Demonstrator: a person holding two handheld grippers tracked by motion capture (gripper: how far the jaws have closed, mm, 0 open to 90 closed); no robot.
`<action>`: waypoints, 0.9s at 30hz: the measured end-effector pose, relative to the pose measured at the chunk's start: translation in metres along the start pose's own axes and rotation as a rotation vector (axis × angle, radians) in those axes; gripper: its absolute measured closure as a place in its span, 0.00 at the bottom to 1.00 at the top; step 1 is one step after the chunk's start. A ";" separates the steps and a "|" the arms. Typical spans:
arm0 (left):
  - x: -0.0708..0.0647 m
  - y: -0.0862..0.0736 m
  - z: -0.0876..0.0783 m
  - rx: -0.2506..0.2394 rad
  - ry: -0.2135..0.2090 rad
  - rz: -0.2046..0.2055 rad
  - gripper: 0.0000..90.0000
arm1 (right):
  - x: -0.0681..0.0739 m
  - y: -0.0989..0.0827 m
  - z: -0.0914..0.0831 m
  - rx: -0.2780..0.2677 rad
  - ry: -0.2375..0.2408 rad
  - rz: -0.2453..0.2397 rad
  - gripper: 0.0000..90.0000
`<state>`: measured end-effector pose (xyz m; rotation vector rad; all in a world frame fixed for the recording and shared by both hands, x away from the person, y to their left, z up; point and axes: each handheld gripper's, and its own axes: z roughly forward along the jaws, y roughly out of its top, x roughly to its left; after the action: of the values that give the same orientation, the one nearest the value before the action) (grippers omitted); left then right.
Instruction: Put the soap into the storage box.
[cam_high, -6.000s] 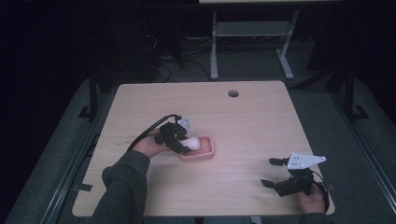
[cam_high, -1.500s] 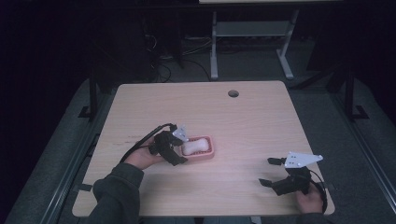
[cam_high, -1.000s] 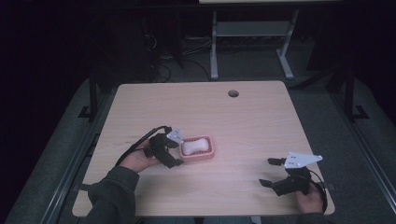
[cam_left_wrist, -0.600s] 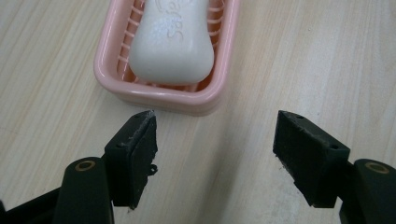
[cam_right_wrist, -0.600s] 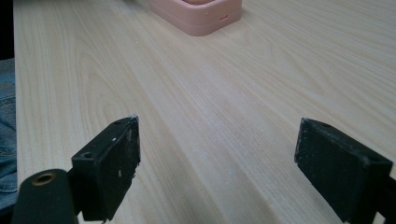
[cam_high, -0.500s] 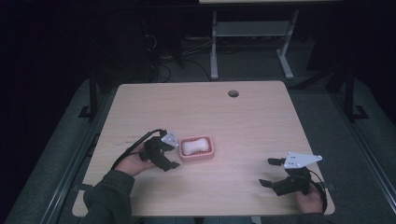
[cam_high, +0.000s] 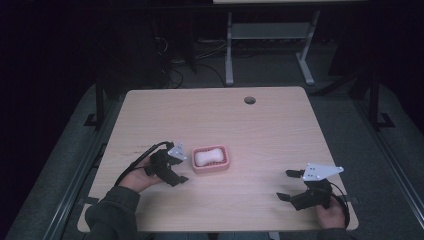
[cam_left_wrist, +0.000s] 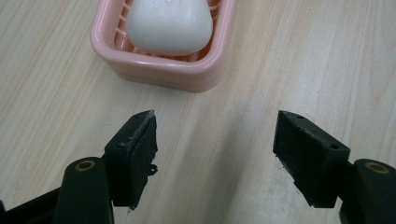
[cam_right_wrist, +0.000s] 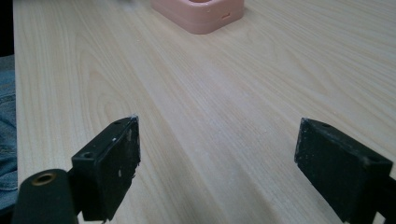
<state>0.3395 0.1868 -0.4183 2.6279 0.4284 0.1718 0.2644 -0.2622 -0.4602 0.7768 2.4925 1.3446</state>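
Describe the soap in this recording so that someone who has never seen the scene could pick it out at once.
Start at the wooden table and find the pink dish left of centre on its near half, just ahead of the open left gripper. The soap lies inside that dish. It is a rounded white bar, the one white lump on the table, framed by the pink rim.

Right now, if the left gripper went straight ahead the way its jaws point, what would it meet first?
Most likely the pink soap dish holding the white soap. The left gripper is open, with bare table between its jaws and the dish's near wall.
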 end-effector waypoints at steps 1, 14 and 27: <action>0.000 0.000 0.000 0.001 0.004 0.005 0.33 | 0.000 0.000 0.000 -0.002 -0.001 -0.001 0.15; -0.007 -0.012 -0.003 -0.006 0.014 0.012 0.33 | -0.001 -0.001 -0.001 0.001 -0.004 0.001 0.15; -0.013 -0.019 -0.004 -0.017 0.016 0.011 0.33 | 0.000 -0.001 0.000 0.004 -0.005 0.000 0.15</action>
<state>0.3215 0.2005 -0.4241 2.6140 0.4160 0.1995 0.2644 -0.2627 -0.4606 0.7799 2.4921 1.3367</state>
